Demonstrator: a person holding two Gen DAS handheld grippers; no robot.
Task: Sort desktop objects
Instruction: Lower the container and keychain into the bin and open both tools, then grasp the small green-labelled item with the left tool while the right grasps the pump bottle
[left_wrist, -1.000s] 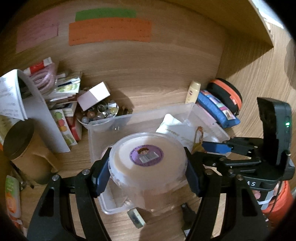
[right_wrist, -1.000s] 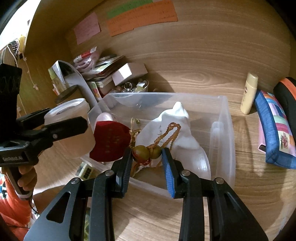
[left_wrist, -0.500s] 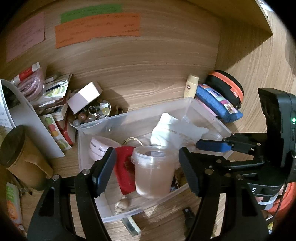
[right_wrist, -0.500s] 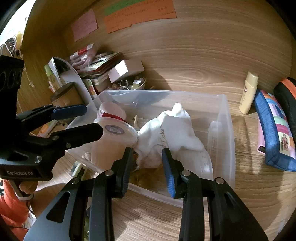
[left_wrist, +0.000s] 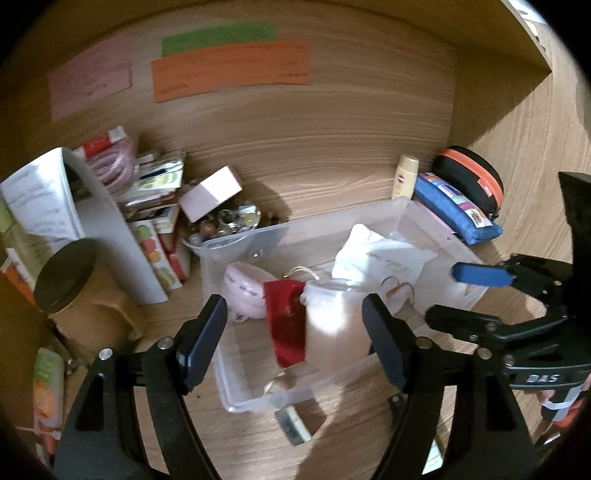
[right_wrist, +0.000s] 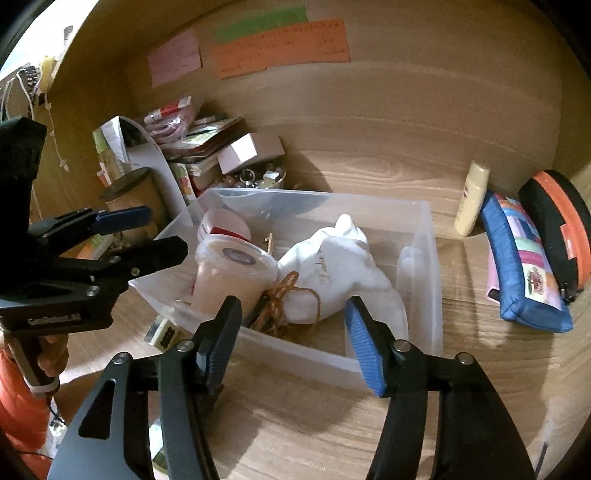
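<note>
Clear plastic bin (left_wrist: 417, 218) is the drop spot, so in the left wrist view the left gripper (left_wrist: 295, 339) hangs over its near edge, jaws opening, nothing pinched, the lidded tub (left_wrist: 332, 325) it clamped a second ago now standing inside. Right wrist view: right gripper (right_wrist: 291, 336), shut on the bead cord (right_wrist: 284, 295) earlier, is spreading too, cord lying in the bin by the white pouch (right_wrist: 340, 266).

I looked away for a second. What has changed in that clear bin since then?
The left claw let the lidded tub go into the bin. The right claw dropped the bead string there. Both are opening, empty. The white pouch stayed put.
</note>
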